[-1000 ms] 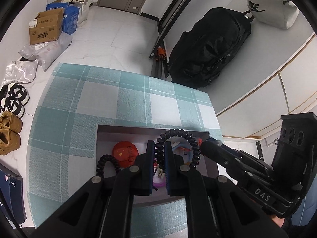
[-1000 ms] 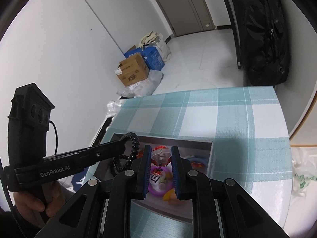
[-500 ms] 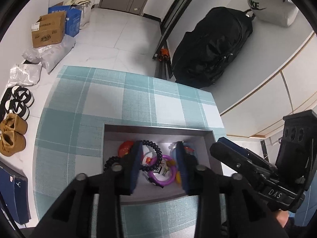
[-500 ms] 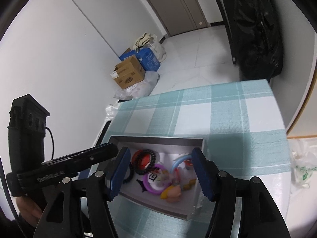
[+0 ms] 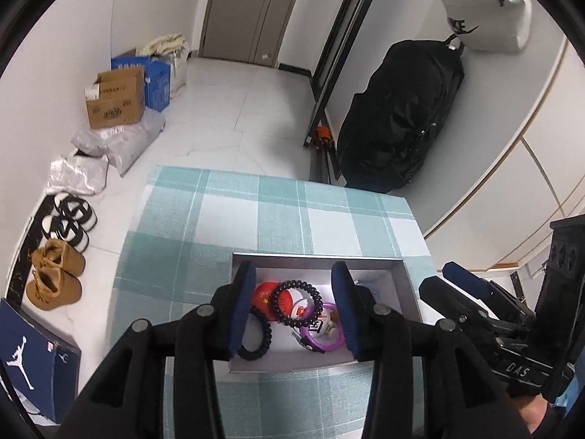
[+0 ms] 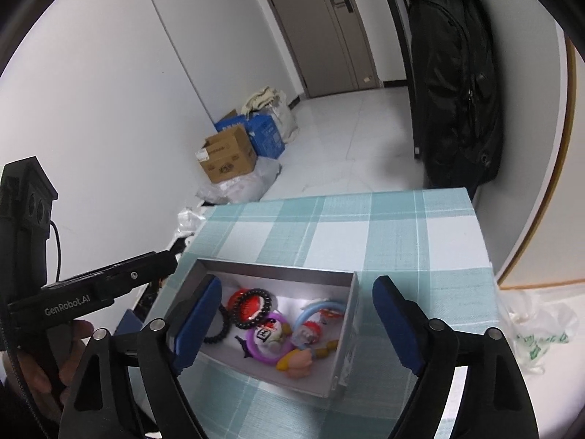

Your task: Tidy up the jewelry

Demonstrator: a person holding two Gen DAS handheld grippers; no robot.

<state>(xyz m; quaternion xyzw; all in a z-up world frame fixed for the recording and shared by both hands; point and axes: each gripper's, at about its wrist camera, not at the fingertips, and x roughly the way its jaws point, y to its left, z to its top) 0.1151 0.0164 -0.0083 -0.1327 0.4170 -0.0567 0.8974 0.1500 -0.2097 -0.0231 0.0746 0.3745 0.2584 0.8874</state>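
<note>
Both grippers hovered over the jewelry box.
I saw the left gripper and right gripper spread wide, gripping nothing.

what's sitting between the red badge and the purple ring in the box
A dark beaded bracelet lies between the red badge and the purple ring, overlapping both. The left wrist view shows it best.
</note>
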